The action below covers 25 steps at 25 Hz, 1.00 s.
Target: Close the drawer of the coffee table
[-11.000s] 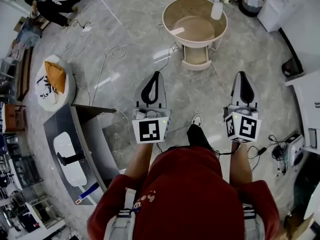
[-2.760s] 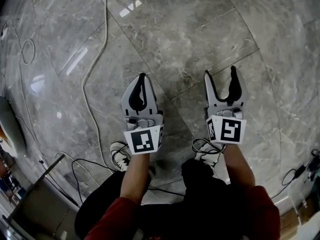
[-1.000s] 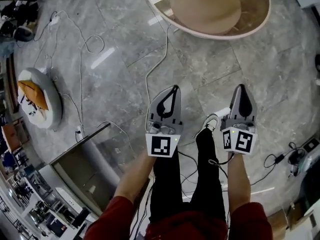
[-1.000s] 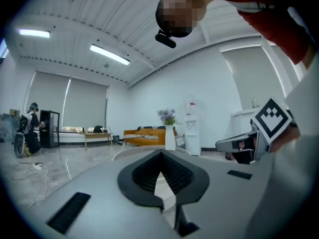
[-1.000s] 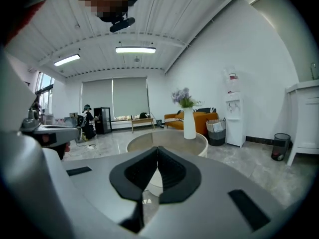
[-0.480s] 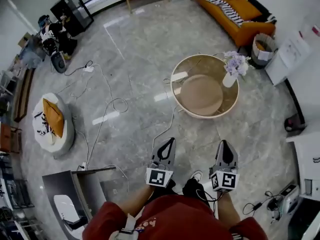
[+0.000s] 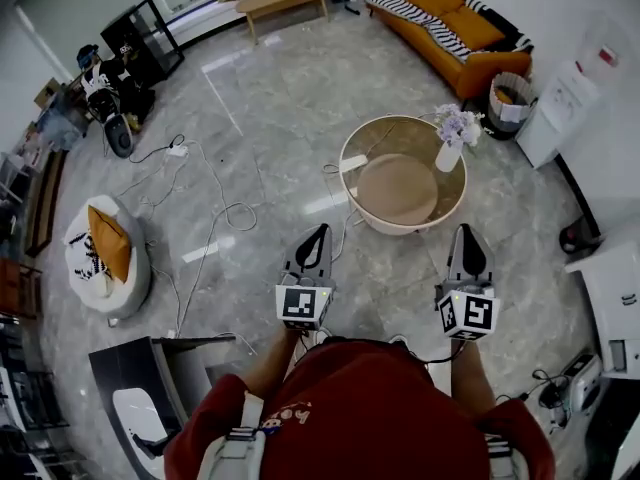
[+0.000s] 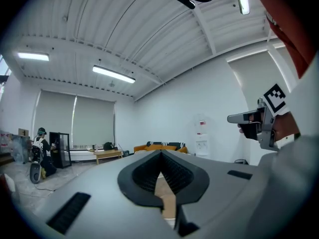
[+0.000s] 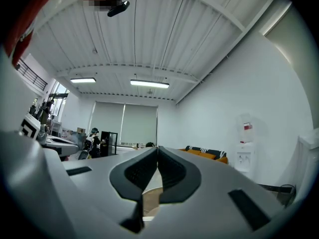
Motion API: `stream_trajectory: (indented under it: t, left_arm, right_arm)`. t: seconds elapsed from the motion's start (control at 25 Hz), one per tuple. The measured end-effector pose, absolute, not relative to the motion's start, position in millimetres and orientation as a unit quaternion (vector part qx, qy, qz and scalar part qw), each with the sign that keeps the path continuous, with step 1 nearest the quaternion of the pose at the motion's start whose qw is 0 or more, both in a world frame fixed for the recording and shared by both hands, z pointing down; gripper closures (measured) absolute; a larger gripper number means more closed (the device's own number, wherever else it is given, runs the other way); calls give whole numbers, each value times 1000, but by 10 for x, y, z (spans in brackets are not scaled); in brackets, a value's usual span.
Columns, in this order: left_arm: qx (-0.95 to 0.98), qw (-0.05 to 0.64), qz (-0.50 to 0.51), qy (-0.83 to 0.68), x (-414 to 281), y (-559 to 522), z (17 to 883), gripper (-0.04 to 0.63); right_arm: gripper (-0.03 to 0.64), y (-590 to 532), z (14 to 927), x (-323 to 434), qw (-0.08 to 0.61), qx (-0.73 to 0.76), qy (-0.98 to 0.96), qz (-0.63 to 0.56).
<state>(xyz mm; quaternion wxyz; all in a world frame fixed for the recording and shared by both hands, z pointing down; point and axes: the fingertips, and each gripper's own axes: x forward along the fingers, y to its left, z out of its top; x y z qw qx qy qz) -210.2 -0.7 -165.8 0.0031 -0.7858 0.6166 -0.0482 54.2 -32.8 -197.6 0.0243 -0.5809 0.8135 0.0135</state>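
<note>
Left hand-held gripper point(image 7: 321, 230) and right hand-held gripper point(image 7: 468, 230) both pressed together, pinching nothing, near the round coffee table point(image 7: 400, 227).

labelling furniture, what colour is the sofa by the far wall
Orange, with a black-and-white striped blanket over it; the sofa shows best in the head view.

I log, lower frame: red top point(image 7: 350, 408), pale print, grey straps point(image 7: 236, 446). Same on left gripper point(image 7: 322, 229) and right gripper point(image 7: 467, 230): pale grey shells, black ribbed pads, black-and-white cubes point(image 7: 303, 305).
</note>
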Motion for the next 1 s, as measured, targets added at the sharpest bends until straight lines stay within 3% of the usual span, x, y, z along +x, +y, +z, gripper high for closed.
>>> stream_trajectory:
  t: [1.0]
  left_arm:
    - [-779, 32, -41, 624, -2230, 102, -2069, 583]
  right_arm:
    - [595, -243, -2045, 522, 6, -592, 806, 16]
